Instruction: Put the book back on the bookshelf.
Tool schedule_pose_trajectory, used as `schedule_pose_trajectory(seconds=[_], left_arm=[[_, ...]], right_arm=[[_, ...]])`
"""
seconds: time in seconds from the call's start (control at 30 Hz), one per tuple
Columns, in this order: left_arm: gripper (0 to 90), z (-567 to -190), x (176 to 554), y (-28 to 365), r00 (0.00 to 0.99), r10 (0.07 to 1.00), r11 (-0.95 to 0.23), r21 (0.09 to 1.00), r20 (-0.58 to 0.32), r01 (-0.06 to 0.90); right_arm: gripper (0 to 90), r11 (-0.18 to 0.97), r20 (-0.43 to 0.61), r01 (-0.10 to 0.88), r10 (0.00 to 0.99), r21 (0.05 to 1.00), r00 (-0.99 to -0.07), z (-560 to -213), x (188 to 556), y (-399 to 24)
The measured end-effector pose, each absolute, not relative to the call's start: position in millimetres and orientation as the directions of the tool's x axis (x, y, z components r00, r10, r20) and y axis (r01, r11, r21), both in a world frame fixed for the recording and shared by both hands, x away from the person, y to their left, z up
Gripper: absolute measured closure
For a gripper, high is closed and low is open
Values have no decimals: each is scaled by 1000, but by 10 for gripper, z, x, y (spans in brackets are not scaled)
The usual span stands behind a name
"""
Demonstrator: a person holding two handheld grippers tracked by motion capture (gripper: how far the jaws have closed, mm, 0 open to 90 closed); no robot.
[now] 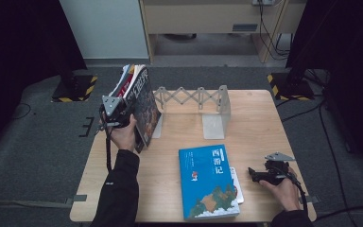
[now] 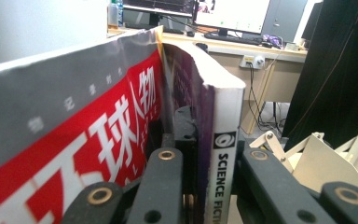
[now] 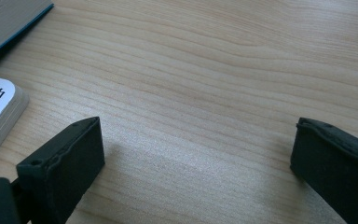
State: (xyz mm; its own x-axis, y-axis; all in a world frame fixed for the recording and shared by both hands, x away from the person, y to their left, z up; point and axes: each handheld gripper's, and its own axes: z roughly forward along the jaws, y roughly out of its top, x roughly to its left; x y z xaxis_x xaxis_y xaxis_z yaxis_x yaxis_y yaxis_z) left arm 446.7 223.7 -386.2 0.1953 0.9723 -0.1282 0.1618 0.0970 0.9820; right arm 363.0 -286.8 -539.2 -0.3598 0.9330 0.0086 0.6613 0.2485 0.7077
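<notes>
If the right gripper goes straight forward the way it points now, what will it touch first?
Probably the white book under the blue book: the open right gripper points left at them over bare table, though depth is unclear.

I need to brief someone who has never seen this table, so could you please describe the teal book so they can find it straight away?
Start at the wooden table and look at its near edge, right of centre. The teal book lies flat there, face up, partly over a white book. Unlike the books held upright at the table's far left, it lies flat and has a blue-green cover.
</notes>
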Motion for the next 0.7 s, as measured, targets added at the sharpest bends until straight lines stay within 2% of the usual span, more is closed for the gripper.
schedule_pose_trajectory(seconds=[0.27,0.7], left_arm=[[818,-3880,4391,2268,218,968,79,974,-126,212],[817,-3922,4277,2325,177,979,65,981,-98,185]], right_arm=[[30,244,10,662,935,708,-355,-5392,3630,-2865],[31,248,9,662,933,708,-359,-5392,3629,-2867]])
